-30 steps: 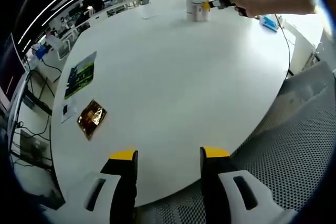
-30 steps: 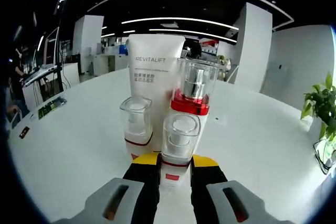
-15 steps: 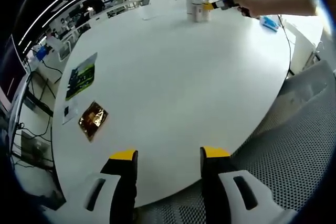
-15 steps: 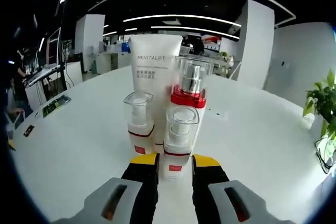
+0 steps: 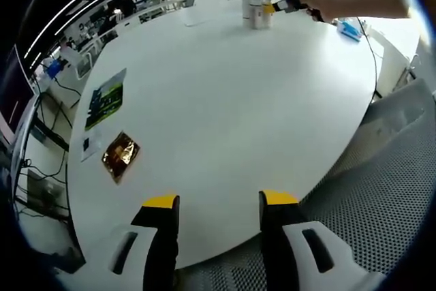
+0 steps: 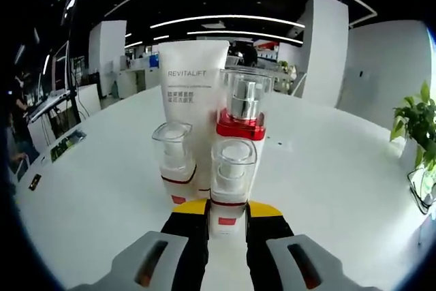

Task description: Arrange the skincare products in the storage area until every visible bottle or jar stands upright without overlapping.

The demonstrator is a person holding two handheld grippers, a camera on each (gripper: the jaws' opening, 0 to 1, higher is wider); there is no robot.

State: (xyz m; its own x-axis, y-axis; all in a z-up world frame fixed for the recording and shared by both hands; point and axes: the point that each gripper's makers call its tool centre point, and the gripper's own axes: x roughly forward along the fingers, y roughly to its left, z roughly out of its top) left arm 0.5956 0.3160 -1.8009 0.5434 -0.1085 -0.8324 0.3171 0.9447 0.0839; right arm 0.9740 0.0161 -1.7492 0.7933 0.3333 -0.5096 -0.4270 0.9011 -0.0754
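So the right gripper (image 6: 219,210) has its yellow-tipped fingers (image 6: 191,208) clamped on a small clear-capped white bottle (image 6: 231,180), with a tall white Revitalift tube (image 6: 190,110) standing upright just beyond. Left gripper (image 5: 220,201) hangs over the round white table (image 5: 225,107), fingers apart, holding nothing.

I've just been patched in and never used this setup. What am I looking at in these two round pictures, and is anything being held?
A person holds two hand grippers, each carrying a camera. The left gripper, jaws open and empty, looks across a round white table with a leaflet and a gold packet. Far across it, the right gripper reaches a cluster of skincare products. Up close, the right gripper has its jaws on either side of a small front bottle, beside another small bottle, a red-collared pump bottle and a white tube, all upright.
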